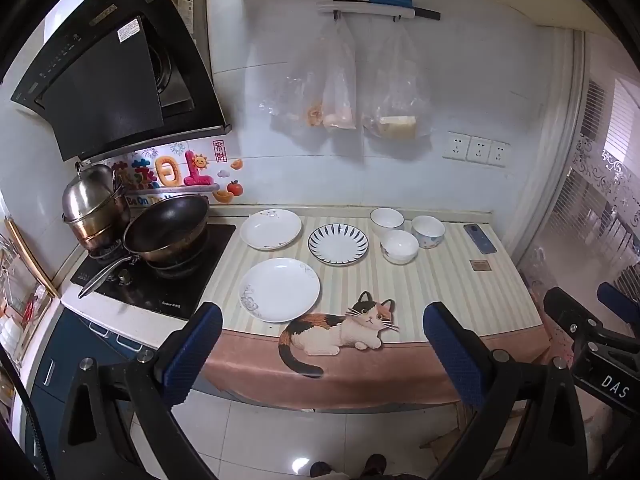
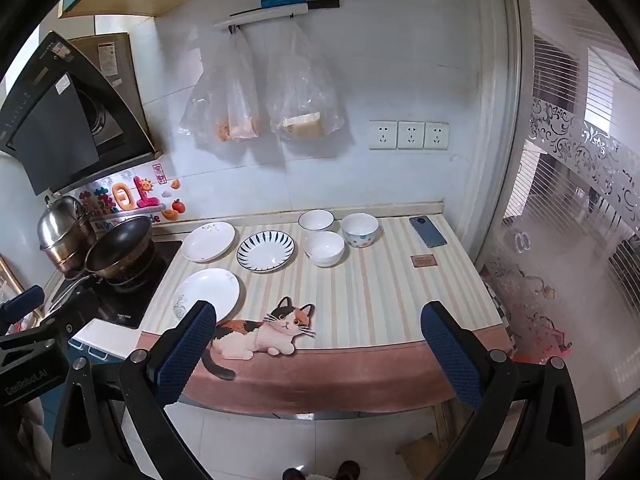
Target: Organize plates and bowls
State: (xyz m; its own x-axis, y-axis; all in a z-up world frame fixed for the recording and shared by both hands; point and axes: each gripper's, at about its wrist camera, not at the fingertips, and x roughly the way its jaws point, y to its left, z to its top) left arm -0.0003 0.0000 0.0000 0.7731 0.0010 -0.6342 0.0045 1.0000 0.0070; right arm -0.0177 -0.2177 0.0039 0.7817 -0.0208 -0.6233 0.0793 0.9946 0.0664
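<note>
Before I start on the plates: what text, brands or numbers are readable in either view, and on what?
"DAS": right gripper body, left wrist view.
"GenRoboLAI", roughly: left gripper body, right wrist view.
"Be On Th...": wall sticker, rest hidden behind the pan.
"10": orange sticker, seemingly mirrored.
Hood brand and labels, hob logo, red seal sticker, brown card: too small to read.

L gripper (image 1: 322, 354): jaws spread wide, nothing btwn the blue pads (image 1: 192, 354), tilted down and fwd. R gripper (image 2: 316, 354): same, jaws wide apart, nothing held, blue pads (image 2: 452, 360) clear, also angled down. Both side by side at abt the same height; each shows at the edge of the other's view.
</note>
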